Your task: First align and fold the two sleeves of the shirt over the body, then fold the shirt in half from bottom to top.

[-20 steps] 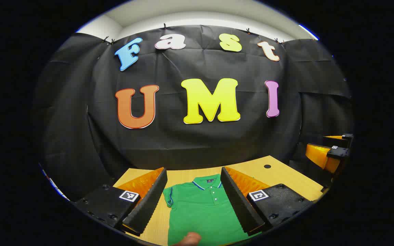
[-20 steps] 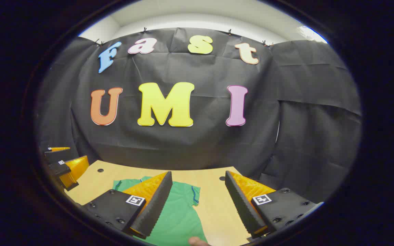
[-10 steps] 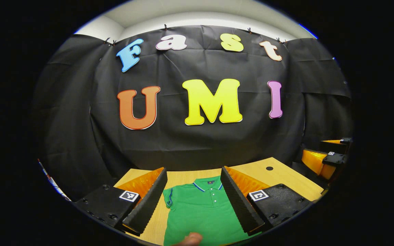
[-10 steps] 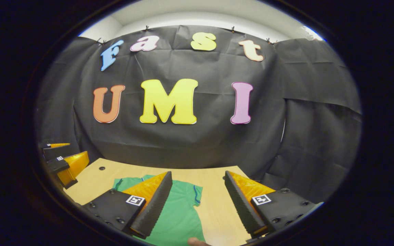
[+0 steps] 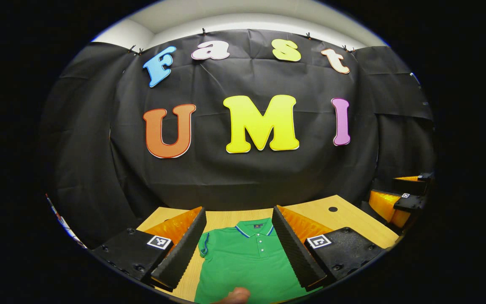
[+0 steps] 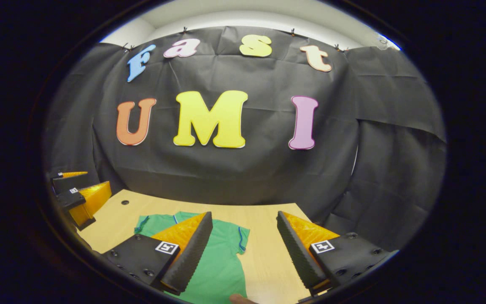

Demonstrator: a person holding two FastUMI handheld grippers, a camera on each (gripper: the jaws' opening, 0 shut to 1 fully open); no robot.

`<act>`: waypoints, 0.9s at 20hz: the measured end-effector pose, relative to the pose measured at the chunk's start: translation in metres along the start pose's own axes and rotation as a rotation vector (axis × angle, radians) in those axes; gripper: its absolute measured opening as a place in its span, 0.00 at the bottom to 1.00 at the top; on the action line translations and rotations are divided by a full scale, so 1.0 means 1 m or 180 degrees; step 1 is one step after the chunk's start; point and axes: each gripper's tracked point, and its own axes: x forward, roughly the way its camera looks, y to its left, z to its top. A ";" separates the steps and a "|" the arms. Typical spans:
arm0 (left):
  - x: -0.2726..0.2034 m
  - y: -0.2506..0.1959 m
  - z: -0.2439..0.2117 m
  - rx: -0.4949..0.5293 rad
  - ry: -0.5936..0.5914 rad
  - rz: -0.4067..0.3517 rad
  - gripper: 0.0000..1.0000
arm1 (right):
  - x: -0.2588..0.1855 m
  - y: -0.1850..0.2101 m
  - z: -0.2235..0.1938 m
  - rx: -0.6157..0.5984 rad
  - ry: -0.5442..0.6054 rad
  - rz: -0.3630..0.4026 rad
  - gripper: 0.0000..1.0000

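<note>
Both sets of jaws are spread wide with nothing between them, just hanging above the worktop. Looking past the left gripper point(image 5: 238, 217), you get the green shirt point(image 5: 247, 261) lying flat and face up on the wooden worktop point(image 5: 352, 219), collar pointing toward the black cloth wall point(image 5: 243, 177) and its buttons down the middle of the chest. One short sleeve point(image 5: 203, 247) sticks out by the left finger, still unfolded. A fingertip point(image 5: 236, 294) peeks in at the very bottom edge over the shirt. Off to the right side of that view, the right gripper point(image 5: 399, 196) is visible farther away, past the worktop's edge. From the right gripper point(image 6: 245, 217), the shirt point(image 6: 222, 261) sits to the left, partly behind the left finger, with the other sleeve point(image 6: 241, 240) spread out flat on the worktop point(image 6: 264, 253) between the fingers. The left gripper point(image 6: 78, 190) shows at the far left there, near a small dark hole point(image 6: 125, 202) in the worktop. Another bit of a finger point(image 6: 238, 299) pokes in at the bottom.
</note>
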 end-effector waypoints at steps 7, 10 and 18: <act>0.011 -0.004 -0.013 -0.0040 0.0124 0.0040 1.00 | 0.044 -0.008 -0.044 -0.0024 0.0323 0.0023 0.98; 0.015 -0.004 -0.015 -0.0031 0.0165 0.0095 1.00 | 0.075 -0.006 -0.067 -0.0077 0.0423 0.0172 0.95; 0.021 -0.002 -0.019 -0.0003 0.0292 0.0294 1.00 | 0.178 -0.005 -0.147 -0.0176 0.1007 0.0311 0.96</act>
